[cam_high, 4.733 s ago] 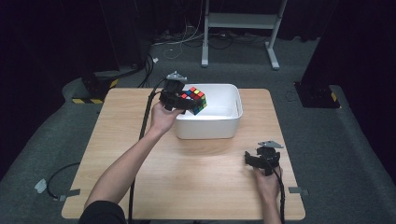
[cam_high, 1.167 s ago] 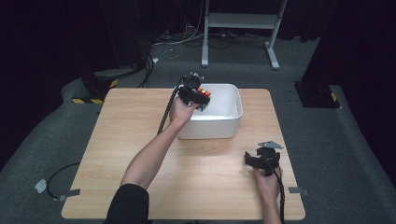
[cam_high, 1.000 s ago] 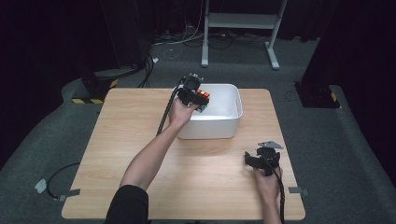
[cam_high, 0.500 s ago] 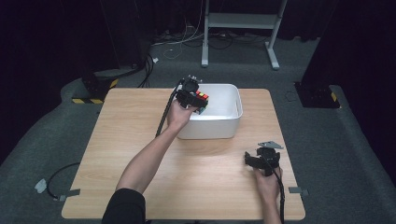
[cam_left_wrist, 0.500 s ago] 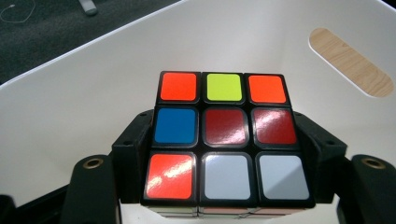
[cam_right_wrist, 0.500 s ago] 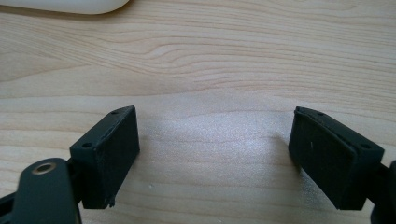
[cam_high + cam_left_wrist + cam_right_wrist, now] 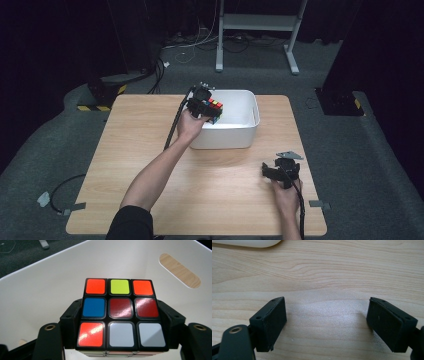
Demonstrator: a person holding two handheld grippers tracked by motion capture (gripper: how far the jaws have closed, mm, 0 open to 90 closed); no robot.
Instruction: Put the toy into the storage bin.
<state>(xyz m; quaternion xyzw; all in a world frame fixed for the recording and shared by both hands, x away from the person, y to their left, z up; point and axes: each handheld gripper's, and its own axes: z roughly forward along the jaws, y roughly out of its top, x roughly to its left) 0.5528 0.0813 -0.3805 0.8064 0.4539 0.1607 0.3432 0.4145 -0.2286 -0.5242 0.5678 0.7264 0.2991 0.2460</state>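
The puzzle cube (image 7: 120,315) looks like a light, rigid plastic block with smooth, glossy stickers, so it is likely to slip if pinched on its faces too gently, and its layers could twist if squeezed off-centre; the safest hold is square across two opposite side faces at the middle layer, which is where the left gripper (image 7: 203,102) has it. That gripper's fingers (image 7: 71,320) are closed on the cube's two sides, and it hangs over the near-left part of the white bin (image 7: 248,131), above the bin's floor rather than resting on it. The face in the left gripper view shows orange, yellow-green, orange on top, blue and two dark reds in the middle, orange and two whites below, all on a black frame. The right gripper (image 7: 281,172) rests on the table (image 7: 125,150), its fingers (image 7: 270,322) wide apart and empty.
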